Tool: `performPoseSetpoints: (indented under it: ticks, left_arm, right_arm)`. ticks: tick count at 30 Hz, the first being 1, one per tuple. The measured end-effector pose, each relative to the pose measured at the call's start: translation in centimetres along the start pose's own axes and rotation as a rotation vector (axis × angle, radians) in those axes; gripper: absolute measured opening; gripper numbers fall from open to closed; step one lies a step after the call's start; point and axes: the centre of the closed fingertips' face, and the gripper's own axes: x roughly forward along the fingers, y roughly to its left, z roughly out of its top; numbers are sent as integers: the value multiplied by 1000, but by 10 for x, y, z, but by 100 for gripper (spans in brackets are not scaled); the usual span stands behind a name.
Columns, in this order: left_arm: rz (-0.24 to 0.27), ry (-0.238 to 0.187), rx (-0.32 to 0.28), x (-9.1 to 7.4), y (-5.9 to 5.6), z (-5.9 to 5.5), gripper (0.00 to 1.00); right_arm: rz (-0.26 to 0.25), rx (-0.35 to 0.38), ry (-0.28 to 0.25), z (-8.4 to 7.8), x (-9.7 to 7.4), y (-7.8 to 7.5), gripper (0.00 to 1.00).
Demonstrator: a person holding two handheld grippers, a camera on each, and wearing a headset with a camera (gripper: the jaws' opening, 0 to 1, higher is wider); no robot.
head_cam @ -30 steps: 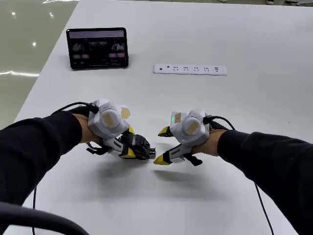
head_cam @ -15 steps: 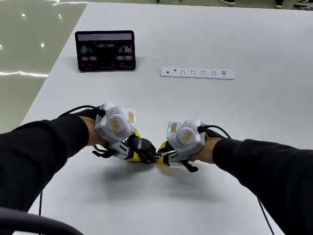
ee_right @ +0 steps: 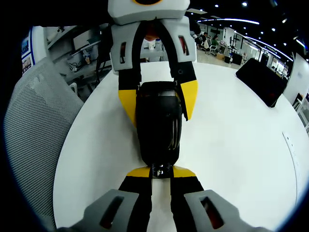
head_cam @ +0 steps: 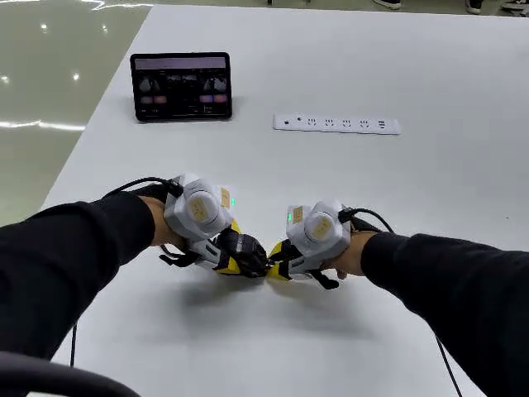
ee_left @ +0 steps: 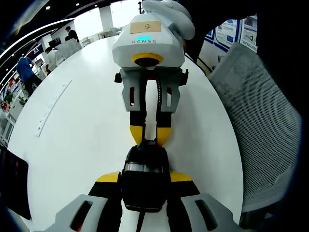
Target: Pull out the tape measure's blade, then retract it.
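A black tape measure (head_cam: 246,251) sits low over the white table (head_cam: 347,331), and my left gripper (head_cam: 234,258) is shut on its body. In the left gripper view the case (ee_left: 145,164) sits between my yellow-tipped jaws. My right gripper (head_cam: 275,266) meets it from the right, shut on the blade tip at the case's mouth. In the right gripper view the metal blade tip (ee_right: 161,168) is pinched between that gripper's jaws, with the case (ee_right: 159,121) just beyond it. No length of blade shows between case and right gripper.
A dark tablet (head_cam: 182,85) stands at the back left and a white power strip (head_cam: 336,124) lies at the back middle. The table's left edge drops to a shiny floor (head_cam: 41,99). A grey mesh chair (ee_left: 260,125) is behind the hands.
My right gripper, open and apart from the case a second ago, has moved left to it and shut on the blade tip. The left gripper kept its hold.
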Motion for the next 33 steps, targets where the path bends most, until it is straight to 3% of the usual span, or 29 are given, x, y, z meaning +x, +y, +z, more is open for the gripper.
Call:
performPoseSetpoints:
  ticks: [8,18,33]
  left_arm:
    - [2,-5,-11,0,-1,0,31]
    - [4,-4,-26,0,-1,0,31]
    - [16,-9,-22,0,0,0,31]
  right_arm:
    - [-8,-23,14,-2,-2,1,7]
    - [-17,24,24,-8,-8,-2,7]
    - [-20,22,38,-19,-19,-1,8]
